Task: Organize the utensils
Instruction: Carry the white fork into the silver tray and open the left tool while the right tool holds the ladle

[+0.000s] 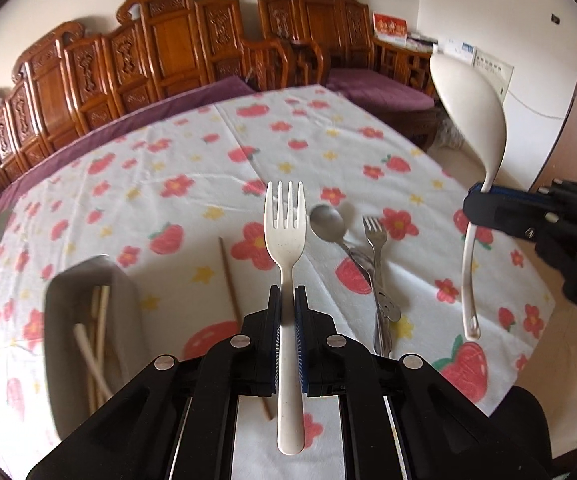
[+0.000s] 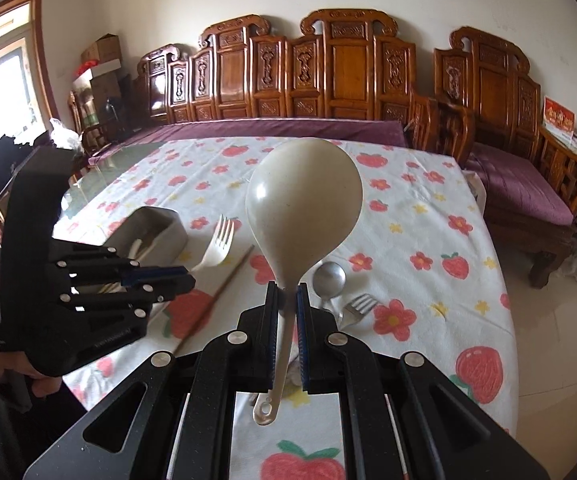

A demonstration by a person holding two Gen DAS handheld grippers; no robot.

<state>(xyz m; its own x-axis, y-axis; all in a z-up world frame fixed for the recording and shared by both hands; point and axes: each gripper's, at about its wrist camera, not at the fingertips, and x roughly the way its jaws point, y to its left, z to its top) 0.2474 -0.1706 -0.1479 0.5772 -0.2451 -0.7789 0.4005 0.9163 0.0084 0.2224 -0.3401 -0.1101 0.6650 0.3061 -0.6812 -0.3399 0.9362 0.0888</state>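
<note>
Container: a grey rectangular open-topped holder (image 1: 88,344) stands on the tabletop (image 1: 192,152) near its left edge in the left wrist view. It contains several pale cream chopsticks (image 1: 98,316), leaning loosely against one another. Their exact count cannot be told.

Left tool (image 1: 286,300): clenched on the handle of a cream plastic fork (image 1: 286,240). The pads press the handle from both sides at about mid-length. The tines point forward, away from the camera, and the fork is held clear above the tabletop. In the right wrist view the same tool (image 2: 176,276) appears at the left, carried in a person's hand (image 2: 28,368), with the fork head projecting beyond it just beside the holder.

Right tool (image 2: 286,300): clenched on the thin neck of a cream plastic ladle (image 2: 304,208). The bowl points up and forward; the handle end, with its hanging hole, projects back below the pads. The ladle is off the tabletop.

Items lying on the flower-and-strawberry-printed white cloth (image 1: 328,128) covering the tabletop:
- One brown wooden chopstick (image 1: 230,292), just right of the holder.
- One metal spoon (image 1: 328,224), near the middle of the tabletop.
- One metal fork (image 1: 376,232), just beside the spoon, their handles overlapping.
</note>
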